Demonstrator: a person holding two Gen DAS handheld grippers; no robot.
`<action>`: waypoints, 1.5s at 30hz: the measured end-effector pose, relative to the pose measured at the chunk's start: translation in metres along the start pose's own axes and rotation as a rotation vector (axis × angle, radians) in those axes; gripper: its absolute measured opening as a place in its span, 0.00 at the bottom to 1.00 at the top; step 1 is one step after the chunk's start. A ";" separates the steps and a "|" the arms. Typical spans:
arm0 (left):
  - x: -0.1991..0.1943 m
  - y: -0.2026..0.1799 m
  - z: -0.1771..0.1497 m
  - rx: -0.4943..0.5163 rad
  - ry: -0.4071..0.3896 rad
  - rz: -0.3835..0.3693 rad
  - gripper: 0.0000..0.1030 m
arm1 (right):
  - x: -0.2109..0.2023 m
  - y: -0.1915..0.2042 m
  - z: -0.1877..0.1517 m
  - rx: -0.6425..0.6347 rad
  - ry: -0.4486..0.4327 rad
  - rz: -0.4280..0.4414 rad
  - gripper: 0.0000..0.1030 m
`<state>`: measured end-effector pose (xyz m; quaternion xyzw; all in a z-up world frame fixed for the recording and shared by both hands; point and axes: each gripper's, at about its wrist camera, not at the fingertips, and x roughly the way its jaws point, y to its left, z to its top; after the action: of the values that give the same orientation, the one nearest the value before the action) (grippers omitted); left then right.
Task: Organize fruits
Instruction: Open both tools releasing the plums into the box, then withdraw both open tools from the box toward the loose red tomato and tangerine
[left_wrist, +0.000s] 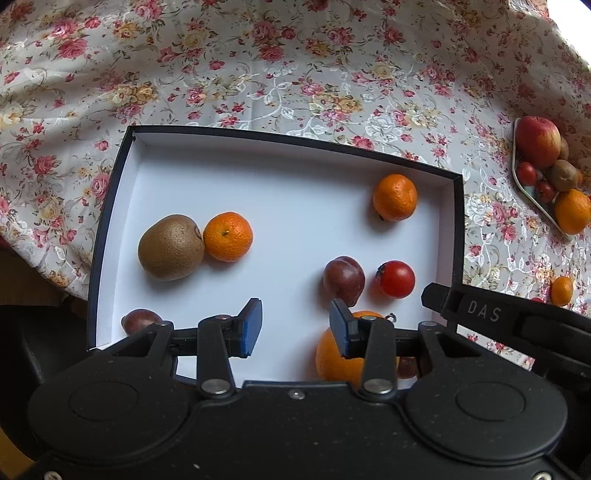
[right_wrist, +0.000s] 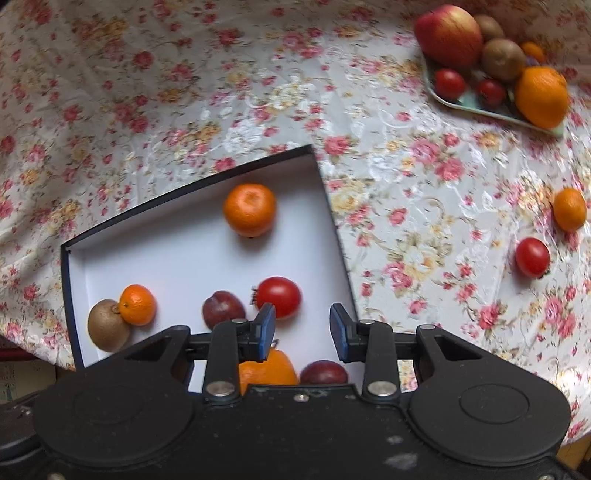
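A shallow white box with a dark rim (left_wrist: 110, 192) (right_wrist: 334, 218) lies on the flowered cloth. Inside it are a kiwi (left_wrist: 170, 246) (right_wrist: 107, 325), two mandarins (left_wrist: 228, 236) (left_wrist: 394, 197) (right_wrist: 249, 209), a cherry tomato (left_wrist: 396, 278) (right_wrist: 279, 296), dark plums (left_wrist: 343, 279) (right_wrist: 223, 309) and a large orange (left_wrist: 338, 356) (right_wrist: 267, 367). My left gripper (left_wrist: 295, 325) hovers open over the box's near side, holding nothing. My right gripper (right_wrist: 303, 326) is open and empty above the box's right corner. Its black body (left_wrist: 480, 314) shows in the left wrist view.
A plate (right_wrist: 480, 107) (left_wrist: 517, 177) at the far right holds an apple (right_wrist: 448, 35), kiwis, small tomatoes and an orange (right_wrist: 541, 96). A loose mandarin (right_wrist: 569, 208) (left_wrist: 561, 291) and tomato (right_wrist: 532, 256) lie on the cloth right of the box.
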<state>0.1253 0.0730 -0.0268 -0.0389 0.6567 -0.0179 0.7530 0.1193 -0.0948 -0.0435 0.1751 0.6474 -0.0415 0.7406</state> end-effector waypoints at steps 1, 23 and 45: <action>0.000 -0.004 0.000 0.006 -0.002 0.001 0.47 | -0.001 -0.007 0.001 0.019 -0.003 -0.010 0.35; -0.003 -0.110 -0.018 0.184 -0.002 -0.023 0.47 | -0.038 -0.119 -0.003 0.275 -0.092 -0.184 0.35; 0.012 -0.234 -0.058 0.373 0.032 -0.056 0.47 | -0.072 -0.254 -0.016 0.502 -0.056 -0.190 0.35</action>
<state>0.0756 -0.1633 -0.0271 0.0835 0.6524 -0.1611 0.7359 0.0199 -0.3391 -0.0273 0.2904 0.6097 -0.2748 0.6844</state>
